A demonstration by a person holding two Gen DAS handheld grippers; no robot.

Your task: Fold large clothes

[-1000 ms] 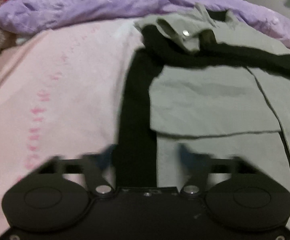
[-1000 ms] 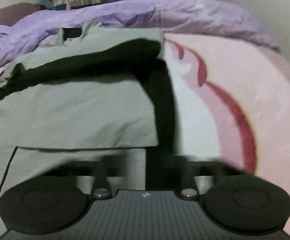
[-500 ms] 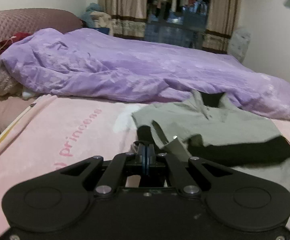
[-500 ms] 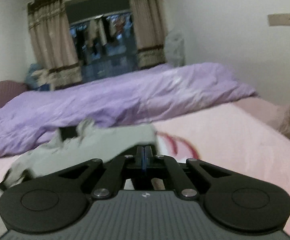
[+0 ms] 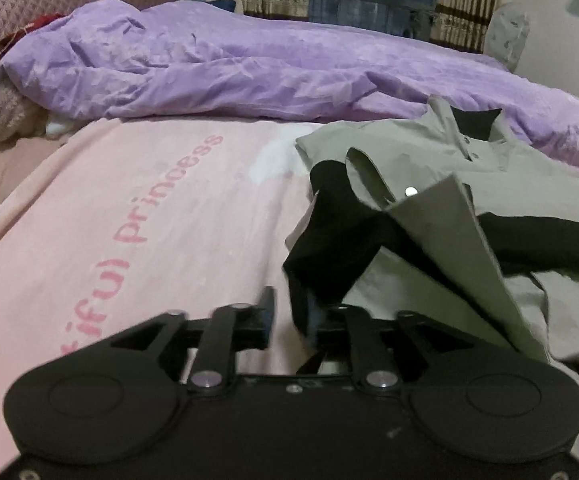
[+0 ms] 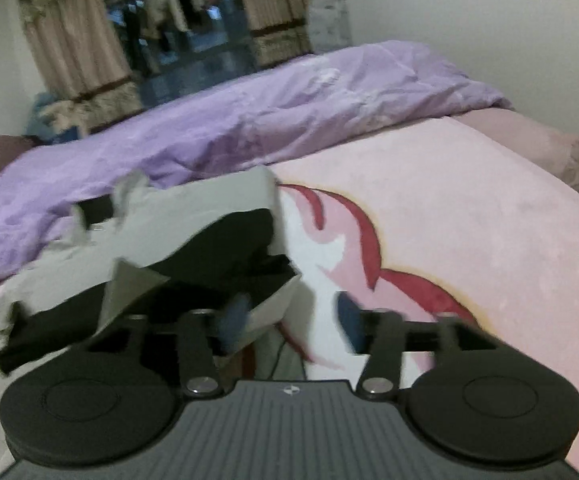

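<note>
On the pink blanket (image 5: 137, 216) ahead, I see both claws, left (image 5: 289, 314) and right (image 6: 289, 318), just opening, jacket (image 5: 429, 216) hem slipping loose.

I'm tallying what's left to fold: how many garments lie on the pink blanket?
1: the grey-and-black jacket, on the blanket beside the purple duvet, with its near edge raised. More may lie out of view.

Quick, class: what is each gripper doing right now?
Left gripper: jaws just opening, the jacket hem beside one finger, unpinched.
Right gripper: open wide, just released the jacket.
</note>
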